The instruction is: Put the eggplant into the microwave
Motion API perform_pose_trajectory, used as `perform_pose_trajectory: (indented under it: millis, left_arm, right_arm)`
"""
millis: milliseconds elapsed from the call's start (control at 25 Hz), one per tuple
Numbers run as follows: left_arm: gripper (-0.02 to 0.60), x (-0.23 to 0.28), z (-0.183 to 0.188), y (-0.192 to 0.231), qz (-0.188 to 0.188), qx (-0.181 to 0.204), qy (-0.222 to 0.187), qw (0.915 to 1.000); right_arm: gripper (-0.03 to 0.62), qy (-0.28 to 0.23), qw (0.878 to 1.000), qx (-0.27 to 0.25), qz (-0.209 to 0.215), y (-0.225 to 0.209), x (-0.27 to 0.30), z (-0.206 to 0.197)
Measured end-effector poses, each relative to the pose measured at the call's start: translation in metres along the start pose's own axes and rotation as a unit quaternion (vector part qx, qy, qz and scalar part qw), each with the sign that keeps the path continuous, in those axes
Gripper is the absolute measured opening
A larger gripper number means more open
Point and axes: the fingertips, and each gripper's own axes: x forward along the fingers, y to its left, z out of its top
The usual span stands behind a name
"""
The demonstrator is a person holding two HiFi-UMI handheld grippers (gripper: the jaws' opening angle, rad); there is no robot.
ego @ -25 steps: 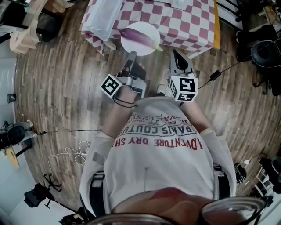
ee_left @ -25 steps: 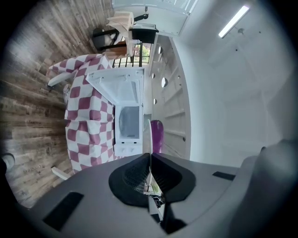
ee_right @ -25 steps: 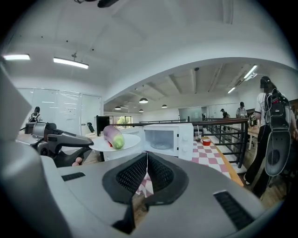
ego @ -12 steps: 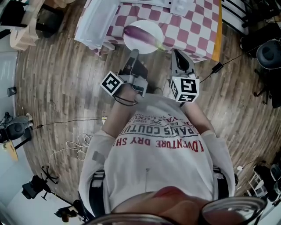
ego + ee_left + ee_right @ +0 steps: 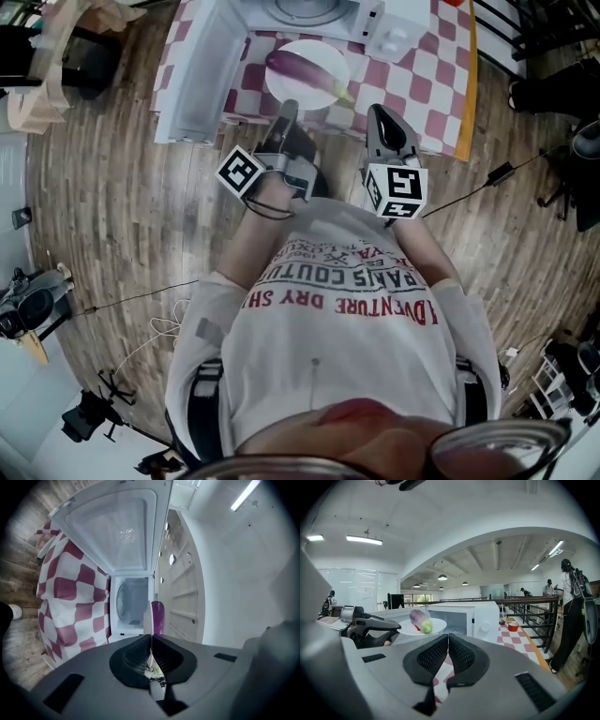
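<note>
The left gripper [image 5: 287,109] is clamping the rim of the white plate [image 5: 324,58] bearing the eggplant [image 5: 300,71], facing the open microwave [image 5: 375,19]; the right gripper [image 5: 379,114] is hanging pinched together, empty.

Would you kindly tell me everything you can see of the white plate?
The plate is round, plain white and smooth, ceramic by the look. The left tool is shut on its near rim and holds it roughly level in the air, before the open microwave. A purple eggplant with a green stem end lies across it. Nothing else touches it.
</note>
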Motion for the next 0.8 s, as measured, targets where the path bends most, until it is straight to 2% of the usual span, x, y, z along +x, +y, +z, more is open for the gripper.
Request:
perform_pose_trajectory:
  millis: [440,800]
  left_arm:
    - [0.032,0.098,0.097,0.030,0.027,0.005,0.048,0.9985]
    - [0.032,0.145,0.120,0.086,0.077,-0.009,0.042,0.9961]
  right_arm:
    - [0.027,0.012,0.999,0.013,-0.043,0.006,0.119,0.027]
    - [0.028,0.039,0.998,0.011,-0.053,-0.016,0.177,0.012]
